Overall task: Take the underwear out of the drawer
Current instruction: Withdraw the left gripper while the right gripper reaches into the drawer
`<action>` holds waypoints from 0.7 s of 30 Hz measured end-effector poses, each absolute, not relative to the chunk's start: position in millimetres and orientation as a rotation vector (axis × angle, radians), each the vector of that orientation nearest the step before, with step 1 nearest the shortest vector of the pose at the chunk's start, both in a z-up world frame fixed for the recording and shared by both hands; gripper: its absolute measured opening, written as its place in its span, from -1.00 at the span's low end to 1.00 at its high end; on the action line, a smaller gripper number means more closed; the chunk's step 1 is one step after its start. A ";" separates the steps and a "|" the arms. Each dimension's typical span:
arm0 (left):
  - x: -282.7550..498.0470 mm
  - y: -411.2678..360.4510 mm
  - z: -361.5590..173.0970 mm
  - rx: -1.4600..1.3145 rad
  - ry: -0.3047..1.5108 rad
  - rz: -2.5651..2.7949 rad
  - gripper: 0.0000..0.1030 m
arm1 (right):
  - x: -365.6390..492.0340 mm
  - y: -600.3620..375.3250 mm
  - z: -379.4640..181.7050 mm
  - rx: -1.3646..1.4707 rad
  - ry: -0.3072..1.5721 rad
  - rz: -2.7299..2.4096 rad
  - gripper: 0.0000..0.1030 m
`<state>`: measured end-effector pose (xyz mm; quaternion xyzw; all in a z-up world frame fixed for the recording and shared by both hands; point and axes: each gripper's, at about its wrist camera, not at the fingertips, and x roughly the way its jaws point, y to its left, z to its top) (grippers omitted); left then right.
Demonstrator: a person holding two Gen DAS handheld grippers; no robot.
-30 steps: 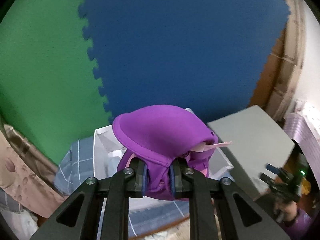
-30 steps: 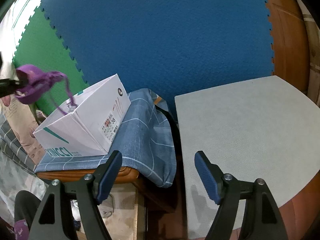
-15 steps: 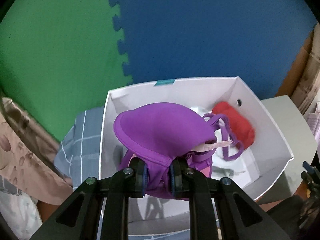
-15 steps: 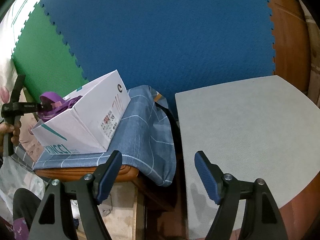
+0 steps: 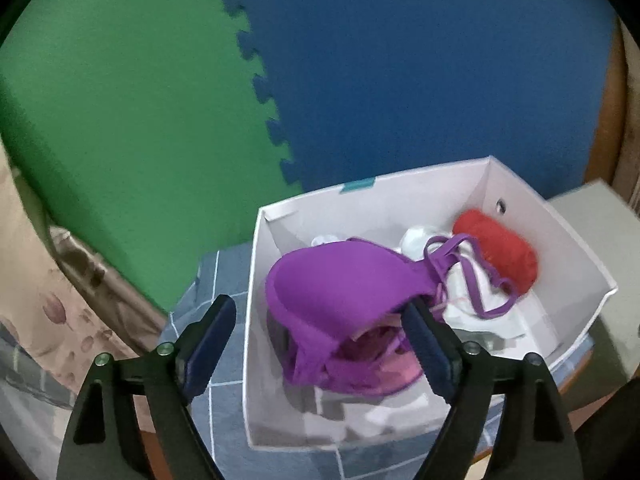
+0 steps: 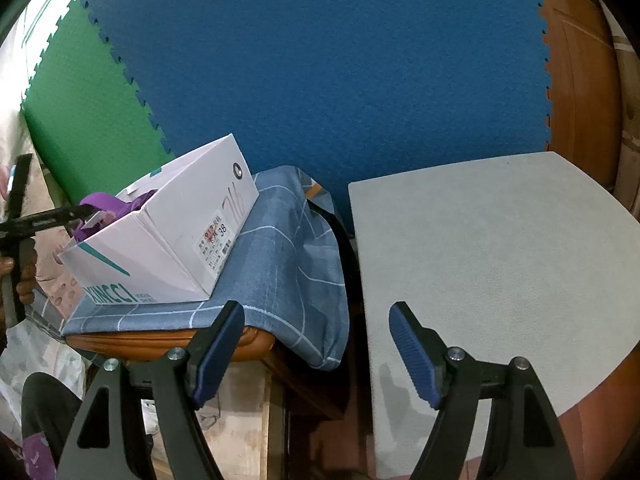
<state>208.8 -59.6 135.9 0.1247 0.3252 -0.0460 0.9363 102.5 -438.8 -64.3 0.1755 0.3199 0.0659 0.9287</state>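
Note:
A purple bra (image 5: 340, 292) lies in the near end of an open white shoebox (image 5: 560, 236), its straps trailing over white garments (image 5: 504, 316). A red rolled garment (image 5: 500, 252) sits at the box's far right end. My left gripper (image 5: 320, 344) is open just above the box; its right finger is close against the bra, its left finger outside the box wall. In the right wrist view the box (image 6: 176, 240) stands at the left with the bra (image 6: 108, 204) showing above its rim. My right gripper (image 6: 316, 348) is open and empty, well away from the box.
The box rests on a blue checked cloth (image 6: 288, 248) over a wooden stool (image 6: 160, 344). A grey pad on a wooden tabletop (image 6: 492, 272) lies to the right. Green and blue foam mats (image 5: 360, 80) cover the wall behind. A patterned curtain (image 5: 36, 288) hangs at left.
My left gripper came down over the box with the bra and opened its jaws. The bra now lies loose in the box. The right gripper has not moved.

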 end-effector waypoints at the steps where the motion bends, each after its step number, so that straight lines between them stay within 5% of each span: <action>1: 202.0 -53.6 140.2 0.220 0.643 -0.100 0.69 | 102.7 -438.3 -64.3 0.356 0.656 0.134 0.49; 10: 123.1 -1.7 136.2 0.146 0.531 -0.058 0.91 | 103.6 -430.8 -62.8 0.309 0.662 0.123 0.49; 21: 56.3 88.1 67.7 0.144 0.588 0.167 0.91 | 94.9 -400.7 -50.0 0.186 0.627 0.141 0.49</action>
